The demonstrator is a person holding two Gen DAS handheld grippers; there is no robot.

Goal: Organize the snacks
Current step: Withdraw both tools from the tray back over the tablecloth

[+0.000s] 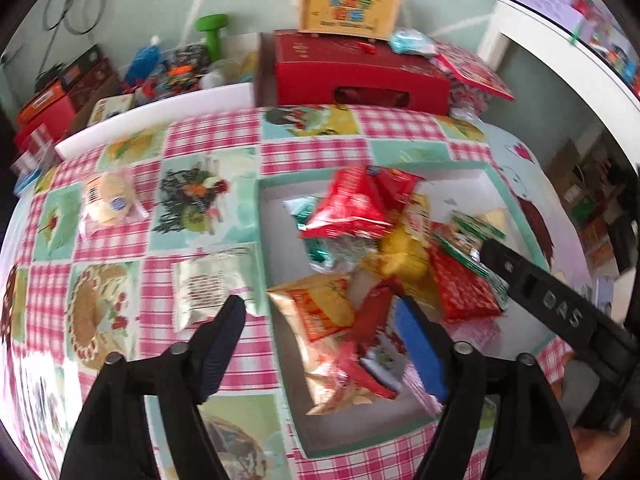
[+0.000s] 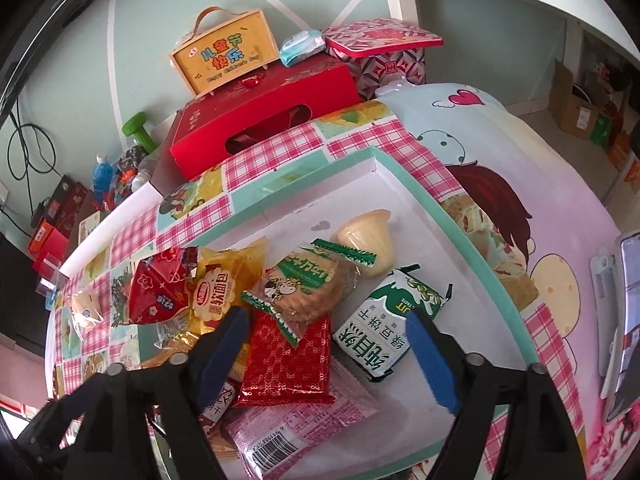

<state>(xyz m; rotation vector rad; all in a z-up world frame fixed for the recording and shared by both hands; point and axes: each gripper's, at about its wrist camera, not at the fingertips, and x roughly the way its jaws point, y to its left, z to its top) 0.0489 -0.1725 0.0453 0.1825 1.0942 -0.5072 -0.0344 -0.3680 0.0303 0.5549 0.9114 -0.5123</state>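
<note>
A shallow white box with a teal rim (image 1: 276, 268) (image 2: 404, 172) sits on the checked tablecloth and holds a pile of snack packets. My left gripper (image 1: 320, 308) is open and empty above the box's near left part. A silver packet (image 1: 212, 284) and a round bread in clear wrap (image 1: 110, 198) lie on the cloth outside the box. My right gripper (image 2: 326, 320) is open and empty over a red patterned packet (image 2: 288, 360), with a green and white packet (image 2: 384, 328), a cracker pack (image 2: 308, 284) and a jelly cup (image 2: 368, 236) close by. The right gripper's arm (image 1: 552, 304) shows in the left wrist view.
A red gift box (image 2: 264, 112) with a yellow handled box (image 2: 224, 52) on top stands at the table's far edge. A patterned tin (image 2: 384, 52) is beside it. A green dumbbell (image 1: 212, 32) and bottles lie beyond. A phone on a stand (image 2: 624, 320) is at right.
</note>
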